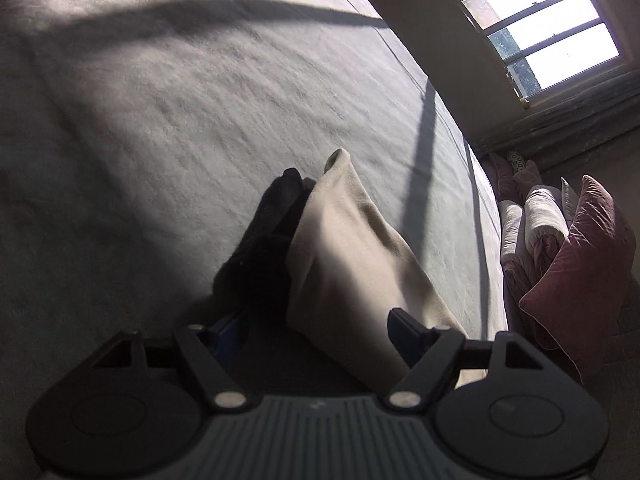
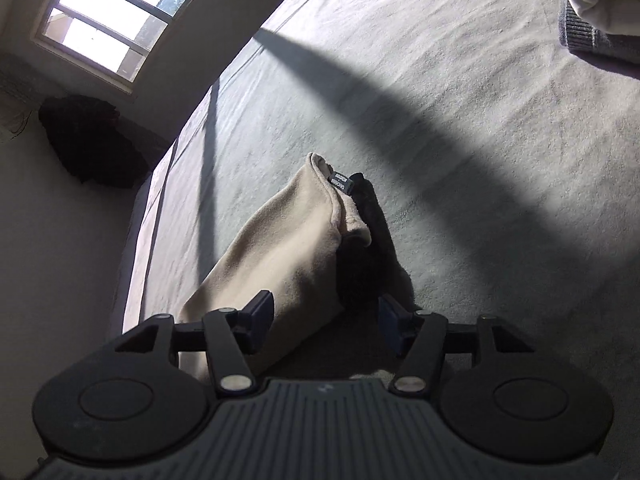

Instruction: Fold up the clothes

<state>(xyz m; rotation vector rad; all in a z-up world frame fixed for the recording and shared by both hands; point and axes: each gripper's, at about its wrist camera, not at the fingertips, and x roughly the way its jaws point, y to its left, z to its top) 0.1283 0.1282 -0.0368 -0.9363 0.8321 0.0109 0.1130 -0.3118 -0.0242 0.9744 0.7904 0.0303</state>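
Both the left tongs (image 1: 316,320) and right tongs (image 2: 326,320) stand apart over the folded beige-and-black fleece garment (image 1: 344,240) on the grey bed (image 1: 160,120); lift clear without snagging folds.

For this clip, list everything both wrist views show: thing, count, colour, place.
Folded beige fleece garment: one, beige, on the bed, lying between both grippers' open fingers.
Black fuzzy garment: one, black, alongside the beige one, touching it.
Small label tag: one, black with pale print, at the beige garment's far end.
Grey bed cover: one, pale grey, under everything.
Window: one, bright, on the wall.
Velvet cushions: several, maroon and white, beside the bed.
Dark heap: one, black, by the wall.
Grey ribbed knit: one, the bed's far corner.
Left gripper: black, open.
Right gripper: black, open.
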